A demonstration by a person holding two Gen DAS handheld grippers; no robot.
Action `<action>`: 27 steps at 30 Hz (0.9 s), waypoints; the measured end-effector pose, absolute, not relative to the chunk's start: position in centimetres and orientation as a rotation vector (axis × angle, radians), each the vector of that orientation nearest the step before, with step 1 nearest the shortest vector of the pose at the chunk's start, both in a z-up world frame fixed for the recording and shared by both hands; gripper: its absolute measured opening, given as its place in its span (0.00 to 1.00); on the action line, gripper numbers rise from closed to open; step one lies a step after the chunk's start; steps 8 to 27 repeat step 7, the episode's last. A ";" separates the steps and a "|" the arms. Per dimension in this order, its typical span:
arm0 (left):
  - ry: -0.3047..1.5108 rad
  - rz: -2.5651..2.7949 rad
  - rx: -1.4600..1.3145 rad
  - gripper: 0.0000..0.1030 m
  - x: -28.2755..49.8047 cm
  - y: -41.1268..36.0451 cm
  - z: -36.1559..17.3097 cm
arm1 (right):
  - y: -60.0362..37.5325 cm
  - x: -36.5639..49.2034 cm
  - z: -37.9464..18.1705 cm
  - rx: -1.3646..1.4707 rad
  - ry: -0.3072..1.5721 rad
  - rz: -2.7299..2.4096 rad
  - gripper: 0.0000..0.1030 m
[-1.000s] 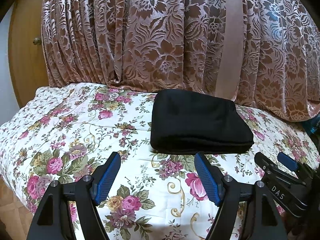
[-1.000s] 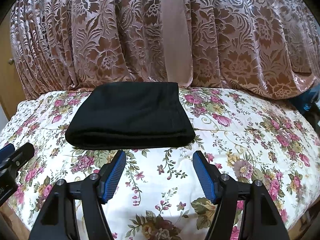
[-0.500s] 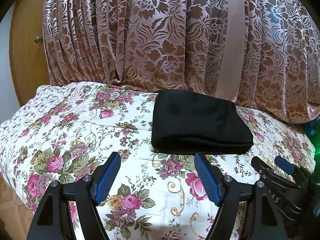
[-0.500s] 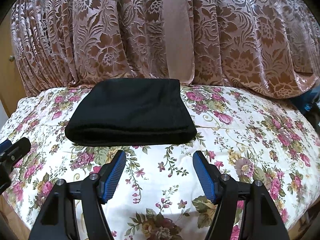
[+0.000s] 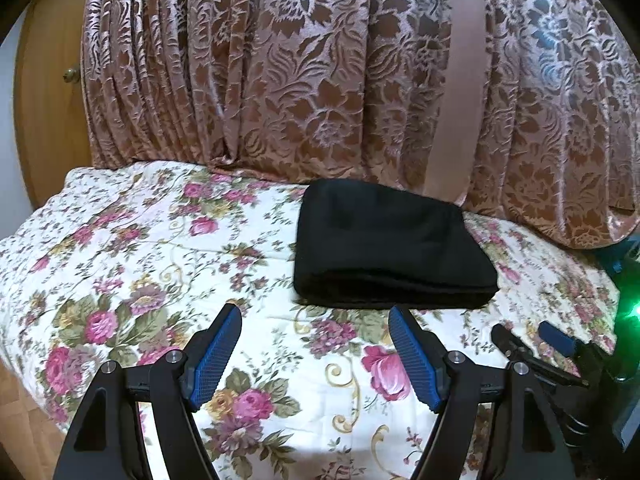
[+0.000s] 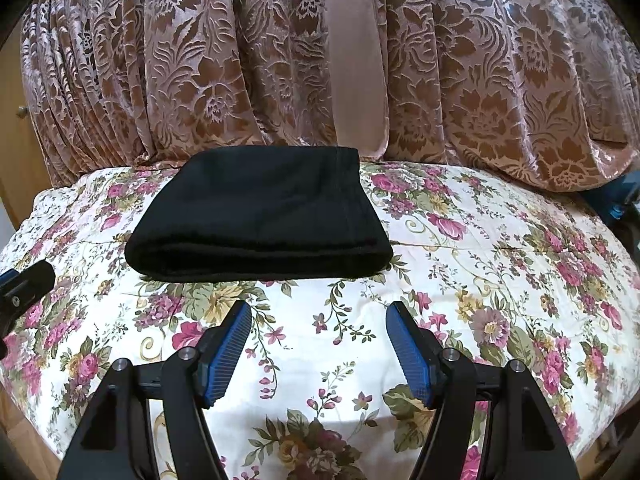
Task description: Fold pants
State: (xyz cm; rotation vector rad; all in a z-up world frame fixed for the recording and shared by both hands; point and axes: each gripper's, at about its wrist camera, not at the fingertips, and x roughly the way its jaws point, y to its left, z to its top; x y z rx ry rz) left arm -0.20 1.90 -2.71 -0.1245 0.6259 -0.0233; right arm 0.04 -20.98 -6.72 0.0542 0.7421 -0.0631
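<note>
Black pants [image 5: 384, 248] [image 6: 256, 224] lie folded into a thick rectangle at the back of the flower-print bed cover [image 5: 160, 264] [image 6: 500, 280], their rounded fold facing me. My left gripper [image 5: 314, 312] hovers open just in front of that fold, nothing between its blue pads. My right gripper [image 6: 318, 310] is likewise open and empty, a short way before the pants' front right corner. Each gripper shows in the other's view: the right gripper [image 5: 532, 336] at the far right, the left gripper [image 6: 24, 284] at the far left.
A brown-and-pink floral curtain [image 5: 320, 80] [image 6: 280, 60] hangs right behind the pants and rests on the cover's back edge. A wooden door with a knob [image 5: 70, 75] stands at the left. A teal object [image 6: 616, 200] sits past the cover's right edge.
Both views have drifted slightly, so the pants sit a touch lower in frame; the grippers stay open and empty, and the pants have not moved.
</note>
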 end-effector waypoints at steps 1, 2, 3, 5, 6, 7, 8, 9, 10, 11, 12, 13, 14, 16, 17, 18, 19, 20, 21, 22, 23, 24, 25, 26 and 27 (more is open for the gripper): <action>0.613 -0.032 -0.132 0.74 -0.3 1.9 -2.7 | -21.1 0.1 -6.8 0.057 0.746 -0.064 0.68; 0.601 -0.038 -0.130 0.73 -0.2 1.9 -2.7 | -21.3 0.1 -7.0 0.063 0.752 -0.067 0.68; 0.601 -0.037 -0.123 0.72 -0.2 1.8 -2.8 | -21.4 0.2 -7.2 0.068 0.757 -0.071 0.68; 0.607 -0.046 -0.115 0.70 0.2 1.6 -3.1 | -22.0 0.3 -7.7 0.081 0.774 -0.079 0.68; 0.614 -0.048 -0.108 0.70 0.4 1.5 -3.4 | -22.4 0.4 -8.0 0.088 0.784 -0.086 0.68; 0.631 -0.055 -0.104 0.70 0.7 1.3 -3.7 | -22.8 0.6 -8.3 0.091 0.793 -0.097 0.68; 0.631 -0.055 -0.104 0.70 0.7 1.3 -3.7 | -22.8 0.6 -8.3 0.091 0.793 -0.097 0.68; 0.631 -0.055 -0.104 0.70 0.7 1.3 -3.7 | -22.8 0.6 -8.3 0.091 0.793 -0.097 0.68; 0.631 -0.055 -0.104 0.70 0.7 1.3 -3.7 | -22.8 0.6 -8.3 0.091 0.793 -0.097 0.68; 0.631 -0.055 -0.104 0.70 0.7 1.3 -3.7 | -22.8 0.6 -8.3 0.091 0.793 -0.097 0.68; 0.631 -0.055 -0.104 0.70 0.7 1.3 -3.7 | -22.8 0.6 -8.3 0.091 0.793 -0.097 0.68; 0.631 -0.055 -0.104 0.70 0.7 1.3 -3.7 | -22.8 0.6 -8.3 0.091 0.793 -0.097 0.68; 0.631 -0.055 -0.104 0.70 0.7 1.3 -3.7 | -22.8 0.6 -8.3 0.091 0.793 -0.097 0.68; 0.631 -0.055 -0.104 0.70 0.7 1.3 -3.7 | -22.8 0.6 -8.3 0.091 0.793 -0.097 0.68; 0.631 -0.055 -0.104 0.70 0.7 1.3 -3.7 | -22.8 0.6 -8.3 0.091 0.793 -0.097 0.68; 0.631 -0.055 -0.104 0.70 0.7 1.3 -3.7 | -22.8 0.6 -8.3 0.091 0.793 -0.097 0.68; 0.631 -0.055 -0.104 0.70 0.7 1.3 -3.7 | -22.8 0.6 -8.3 0.091 0.793 -0.097 0.68; 0.631 -0.055 -0.104 0.70 0.7 1.3 -3.7 | -22.8 0.6 -8.3 0.091 0.793 -0.097 0.68; 0.631 -0.055 -0.104 0.70 0.7 1.3 -3.7 | -22.8 0.6 -8.3 0.091 0.793 -0.097 0.68; 0.631 -0.055 -0.104 0.70 0.7 1.3 -3.7 | -22.8 0.6 -8.3 0.091 0.793 -0.097 0.68; 0.631 -0.055 -0.104 0.70 0.7 1.3 -3.7 | -22.8 0.6 -8.3 0.091 0.793 -0.097 0.68; 0.631 -0.055 -0.104 0.70 0.7 1.3 -3.7 | -22.8 0.6 -8.3 0.091 0.793 -0.097 0.68; 0.631 -0.055 -0.104 0.70 0.7 1.3 -3.7 | -22.8 0.6 -8.3 0.091 0.793 -0.097 0.68; 0.631 -0.055 -0.104 0.70 0.7 1.3 -3.7 | -22.8 0.6 -8.3 0.091 0.793 -0.097 0.68; 0.631 -0.055 -0.104 0.70 0.7 1.3 -3.7 | -22.8 0.6 -8.3 0.091 0.793 -0.097 0.68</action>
